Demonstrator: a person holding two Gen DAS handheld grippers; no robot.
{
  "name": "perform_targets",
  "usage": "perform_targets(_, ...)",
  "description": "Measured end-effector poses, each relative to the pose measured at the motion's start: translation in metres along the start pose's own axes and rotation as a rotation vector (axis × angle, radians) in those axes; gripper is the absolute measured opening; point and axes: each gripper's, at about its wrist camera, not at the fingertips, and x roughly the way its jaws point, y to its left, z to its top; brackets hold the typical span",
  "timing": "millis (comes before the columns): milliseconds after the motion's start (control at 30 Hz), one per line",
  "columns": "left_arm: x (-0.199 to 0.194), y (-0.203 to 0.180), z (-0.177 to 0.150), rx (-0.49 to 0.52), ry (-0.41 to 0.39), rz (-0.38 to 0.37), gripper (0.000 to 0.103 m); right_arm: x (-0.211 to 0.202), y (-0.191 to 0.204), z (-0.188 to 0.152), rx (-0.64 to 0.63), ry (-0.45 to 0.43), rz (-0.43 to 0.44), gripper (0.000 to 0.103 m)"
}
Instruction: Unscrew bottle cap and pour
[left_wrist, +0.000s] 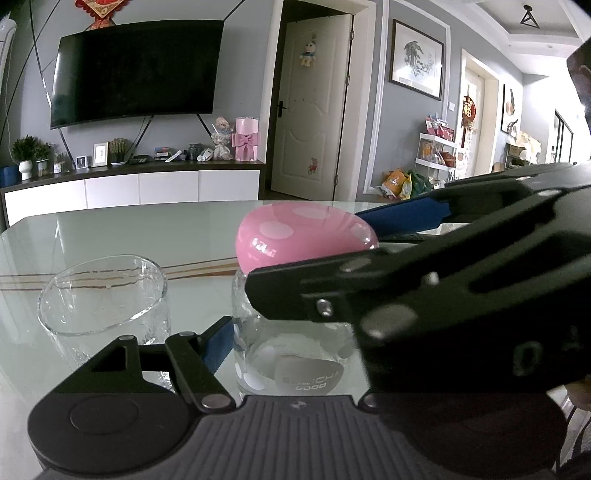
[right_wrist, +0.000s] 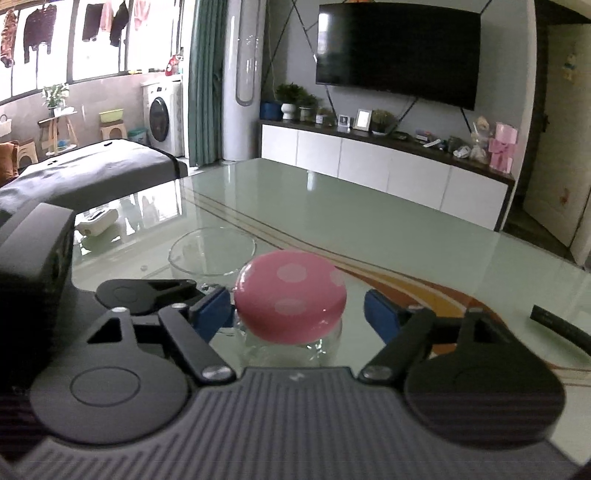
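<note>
A clear glass bottle (left_wrist: 295, 354) with a pink dotted cap (left_wrist: 306, 236) stands on the glass table (left_wrist: 147, 229). My left gripper (left_wrist: 291, 343) is shut on the bottle's body; its left blue pad (left_wrist: 218, 343) presses the glass, and its other finger is hidden. The right gripper's black frame (left_wrist: 461, 295) crosses in from the right at cap height. In the right wrist view, my right gripper (right_wrist: 297, 314) straddles the pink cap (right_wrist: 291, 295). Its left pad (right_wrist: 212, 314) is at the cap's edge, while its right pad (right_wrist: 380, 314) stands apart, so it is open.
An empty drinking glass (left_wrist: 99, 295) stands just left of the bottle, seen behind the cap as the glass (right_wrist: 212, 254) from the right wrist. A black strap (right_wrist: 561, 325) lies on the table at the right. A TV cabinet (right_wrist: 388, 166) lines the far wall.
</note>
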Motion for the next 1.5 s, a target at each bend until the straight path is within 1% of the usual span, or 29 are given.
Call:
perform_targets(133, -0.001, 0.001, -0.002, 0.000, -0.001, -0.001, 0.078, -0.001, 0.003, -0.003, -0.008, 0.001, -0.003, 0.078)
perform_targets(533, -0.003, 0.001, -0.004, 0.002, 0.000, -0.001, 0.078, -0.002, 0.012, -0.006, -0.024, 0.001, 0.007, 0.066)
perform_targets(1000, -0.003, -0.001, -0.003, 0.001, 0.000, -0.001, 0.078, -0.004, 0.012, -0.002, -0.051, 0.009, 0.033, 0.065)
perform_targets(1500, -0.003, -0.002, -0.003, 0.001, 0.001, 0.000, 0.078, -0.004, -0.003, 0.004, -0.097, 0.023, 0.139, 0.065)
